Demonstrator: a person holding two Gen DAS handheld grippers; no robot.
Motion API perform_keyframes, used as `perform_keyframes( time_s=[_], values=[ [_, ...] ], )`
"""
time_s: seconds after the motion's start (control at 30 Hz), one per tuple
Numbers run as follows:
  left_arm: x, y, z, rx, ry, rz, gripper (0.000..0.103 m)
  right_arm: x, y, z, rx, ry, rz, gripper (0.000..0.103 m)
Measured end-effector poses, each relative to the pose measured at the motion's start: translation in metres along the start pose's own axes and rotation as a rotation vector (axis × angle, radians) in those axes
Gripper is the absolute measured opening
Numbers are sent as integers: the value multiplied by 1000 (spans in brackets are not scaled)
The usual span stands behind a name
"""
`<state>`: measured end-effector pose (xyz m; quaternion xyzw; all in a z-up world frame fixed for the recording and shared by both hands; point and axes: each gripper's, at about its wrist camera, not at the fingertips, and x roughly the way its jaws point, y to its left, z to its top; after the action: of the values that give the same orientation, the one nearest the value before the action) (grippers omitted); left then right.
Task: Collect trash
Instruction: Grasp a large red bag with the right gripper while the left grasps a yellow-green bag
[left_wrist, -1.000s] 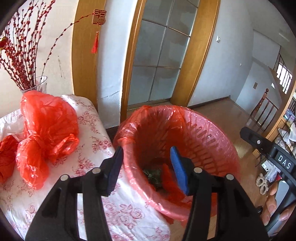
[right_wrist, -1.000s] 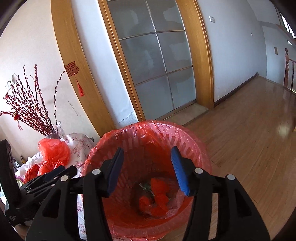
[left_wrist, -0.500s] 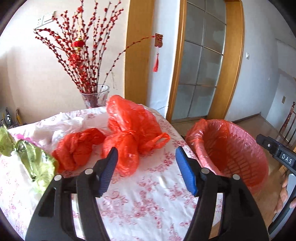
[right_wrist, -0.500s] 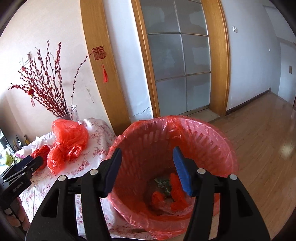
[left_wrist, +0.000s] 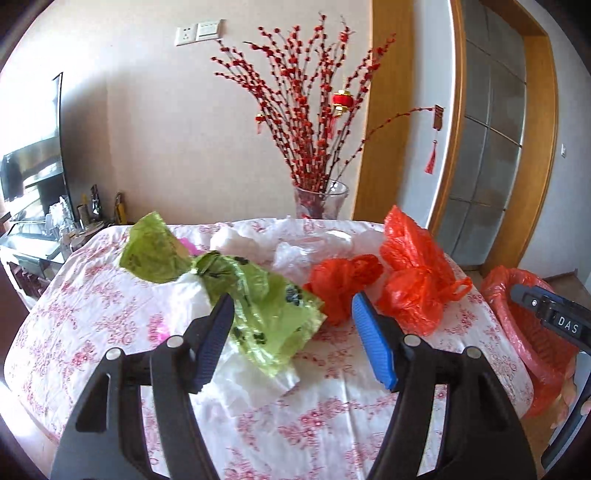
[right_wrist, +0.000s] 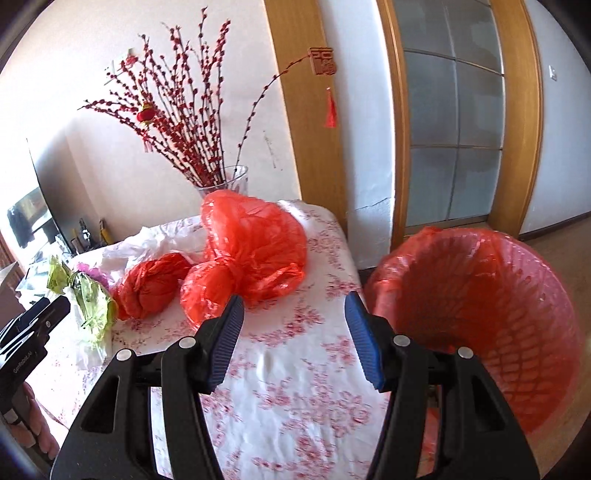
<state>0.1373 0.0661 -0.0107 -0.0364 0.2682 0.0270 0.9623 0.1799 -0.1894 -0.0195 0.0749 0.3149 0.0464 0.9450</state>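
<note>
Left claw (left_wrist: 291, 332) spread, jaws just widened, nothing between; right claw (right_wrist: 293, 332) spread, empty. Crumpled green plastic bag (left_wrist: 266, 306) lies mid-tabletop (left_wrist: 332, 424) ahead of my left claw. I judge it light, soft, slippery; pinch a bunched fold.

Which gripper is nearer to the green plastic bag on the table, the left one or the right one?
Left. The left gripper hovers just over the green plastic bag, jaws open around nothing. The right gripper is further right, beside the red bin.
</note>
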Motion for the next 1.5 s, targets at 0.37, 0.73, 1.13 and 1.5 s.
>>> perform_keyframes(
  time_s=[0.37,0.73,1.13,1.5],
  values=[
    [-5,55,0,-65,-12,101,66,76,70,10,-53,101,13,57],
    [-3,79,-8,-120,6,117,66,109,80,4,-73,179,-24,52],
    [6,69,-8,-124,24,68,66,94,69,-1,-74,164,25,17],
    [32,4,-5,-8,80,12,66,57,34,-11,-25,139,15,16]
  ],
)
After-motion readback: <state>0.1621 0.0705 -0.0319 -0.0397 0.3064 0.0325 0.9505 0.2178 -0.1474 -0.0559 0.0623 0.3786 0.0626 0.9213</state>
